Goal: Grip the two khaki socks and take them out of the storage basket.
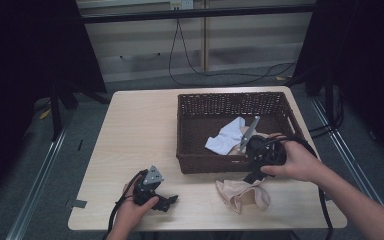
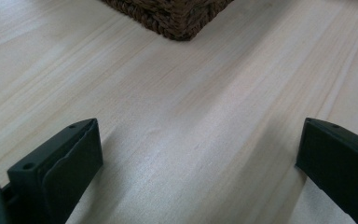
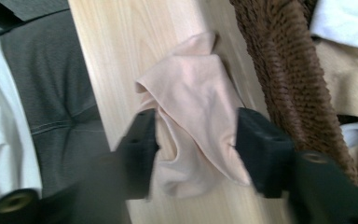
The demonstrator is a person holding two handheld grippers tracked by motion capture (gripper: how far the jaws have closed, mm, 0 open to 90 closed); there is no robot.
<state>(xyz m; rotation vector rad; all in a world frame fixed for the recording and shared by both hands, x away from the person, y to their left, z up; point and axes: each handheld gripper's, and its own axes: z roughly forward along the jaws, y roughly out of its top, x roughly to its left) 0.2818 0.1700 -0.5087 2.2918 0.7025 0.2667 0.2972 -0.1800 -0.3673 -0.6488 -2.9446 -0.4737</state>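
A pale pink garment (image 1: 242, 192) lies crumpled on the table (image 1: 140, 125), just in front of a brown wicker basket (image 1: 185, 130). My right gripper (image 1: 252, 177) points down over it at the basket's front right corner. In the right gripper view the garment (image 3: 191, 93) sits between the spread jaws of the right gripper (image 3: 198, 140), which is open. Inside the basket lie a white cloth (image 1: 227, 137) and a beige cloth (image 3: 345, 74). My left gripper (image 1: 167, 202) rests low near the table's front left, open, with bare wood between the jaws of the left gripper (image 2: 200, 158).
The basket's woven corner (image 2: 177, 18) stands ahead of the left gripper. The basket wall (image 3: 289, 84) runs close beside the right gripper's outer jaw. The table's front edge (image 3: 88, 93) and the person's lap are right behind the garment. Cables trail on the floor beyond the table.
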